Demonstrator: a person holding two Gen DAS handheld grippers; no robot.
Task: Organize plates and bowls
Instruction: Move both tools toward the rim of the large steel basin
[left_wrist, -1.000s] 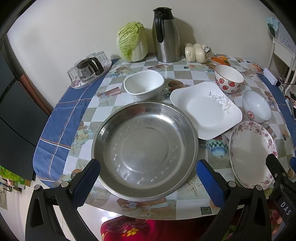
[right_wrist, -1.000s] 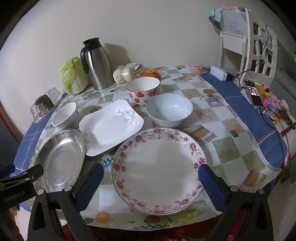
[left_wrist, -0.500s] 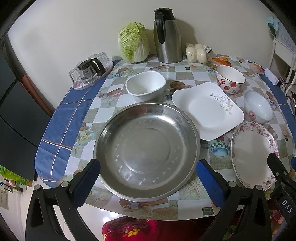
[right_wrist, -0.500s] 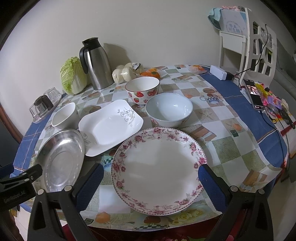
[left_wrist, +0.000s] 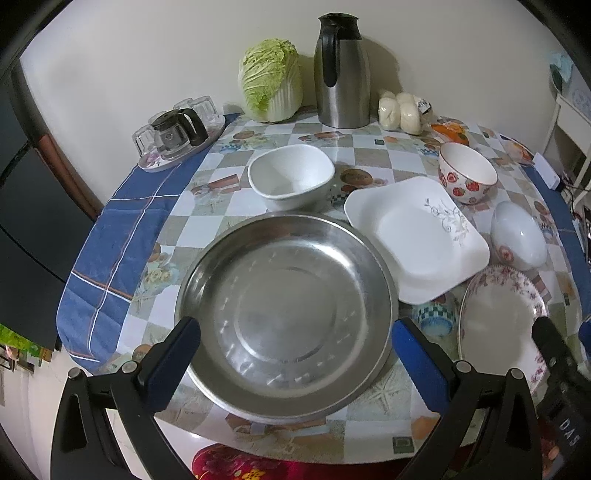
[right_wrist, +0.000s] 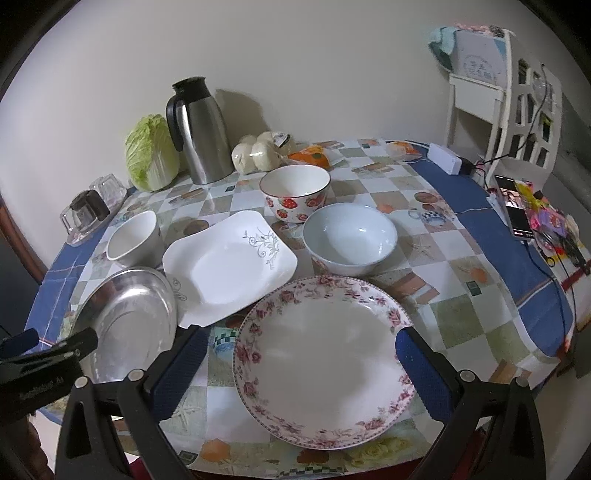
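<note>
- So far little has changed: over the last second both cameras drifted only slightly, and neither gripper has closed on anything.
- The left gripper (left_wrist: 295, 347) holds its jaws wide, straddling the near part of the steel plate (left_wrist: 284, 314); contact is hard to judge.
- The right gripper (right_wrist: 299, 354) is equally wide around the floral plate (right_wrist: 325, 373).
- Farther off, the square white plate (left_wrist: 417, 236), white bowl (left_wrist: 291, 177), strawberry bowl (right_wrist: 295, 192) and pale bowl (right_wrist: 349, 240) sit apart on the desk (right_wrist: 458, 295).
- Nothing is stacked yet; organizing looks barely begun.
</note>
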